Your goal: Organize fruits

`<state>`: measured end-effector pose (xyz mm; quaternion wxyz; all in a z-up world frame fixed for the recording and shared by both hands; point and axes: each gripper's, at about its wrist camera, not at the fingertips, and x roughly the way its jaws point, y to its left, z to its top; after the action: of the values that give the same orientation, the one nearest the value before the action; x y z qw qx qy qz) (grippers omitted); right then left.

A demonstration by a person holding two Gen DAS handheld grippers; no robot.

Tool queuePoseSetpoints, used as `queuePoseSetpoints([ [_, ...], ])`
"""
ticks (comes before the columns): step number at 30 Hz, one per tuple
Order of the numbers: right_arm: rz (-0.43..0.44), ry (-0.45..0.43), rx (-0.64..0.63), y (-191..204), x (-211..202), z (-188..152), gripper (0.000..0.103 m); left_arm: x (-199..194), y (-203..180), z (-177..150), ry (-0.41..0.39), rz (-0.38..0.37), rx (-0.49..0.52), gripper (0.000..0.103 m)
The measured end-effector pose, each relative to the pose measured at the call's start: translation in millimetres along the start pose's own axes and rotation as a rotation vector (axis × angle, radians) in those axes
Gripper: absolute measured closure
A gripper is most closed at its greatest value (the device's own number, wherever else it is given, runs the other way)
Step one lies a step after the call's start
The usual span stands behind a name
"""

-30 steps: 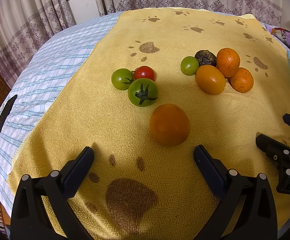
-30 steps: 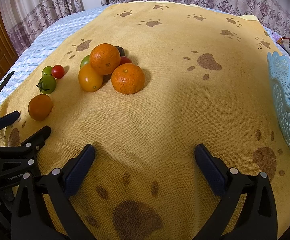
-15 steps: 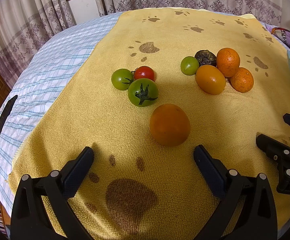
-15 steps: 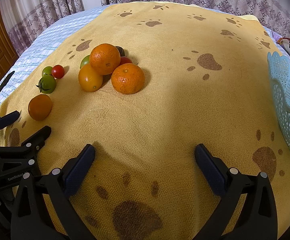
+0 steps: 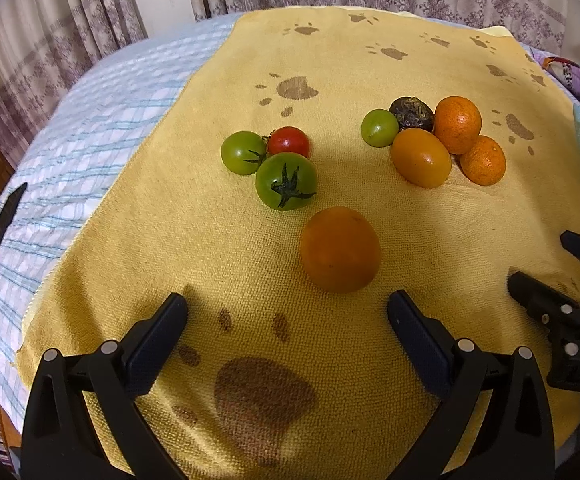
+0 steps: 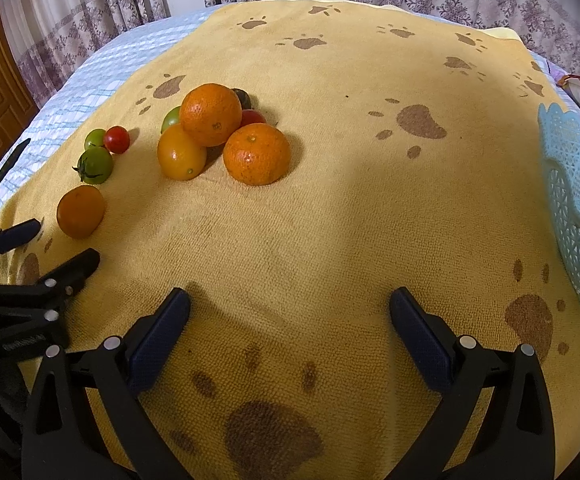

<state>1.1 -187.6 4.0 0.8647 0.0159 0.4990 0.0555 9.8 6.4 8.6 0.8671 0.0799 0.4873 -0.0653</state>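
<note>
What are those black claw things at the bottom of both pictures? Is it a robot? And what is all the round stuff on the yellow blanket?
No robot here: a person holds a two-finger grabber in each hand, and each grabber carries a camera looking out along its fingers. One picture comes from the left gripper, the other from the right gripper. Both are open and hold nothing.

They hover over a yellow towel with paw prints. On it lie fruits: one orange tomato alone, nearest the left gripper; a little bunch of two green tomatoes and a red one; and a pile with two oranges and smaller fruits. At the right edge is a light blue basket, probably where the fruits will go.
</note>
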Motion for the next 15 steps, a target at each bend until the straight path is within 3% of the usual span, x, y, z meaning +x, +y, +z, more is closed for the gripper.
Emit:
queuePoseSetpoints([
  [6,0.005,0.025,-0.013,1.1,-0.4,-0.1,0.002,-11.1,16.5,5.7,0.018,-0.109,-0.062,0.010],
  [10,0.015,0.046,-0.011,-0.1,-0.7,2.1,0.002,-20.1,12.7,13.9,0.005,-0.144,-0.045,0.013],
  [15,0.024,0.061,-0.005,-1.0,-3.3,4.8,0.002,-12.2,3.6,22.5,0.028,-0.147,-0.015,0.033],
])
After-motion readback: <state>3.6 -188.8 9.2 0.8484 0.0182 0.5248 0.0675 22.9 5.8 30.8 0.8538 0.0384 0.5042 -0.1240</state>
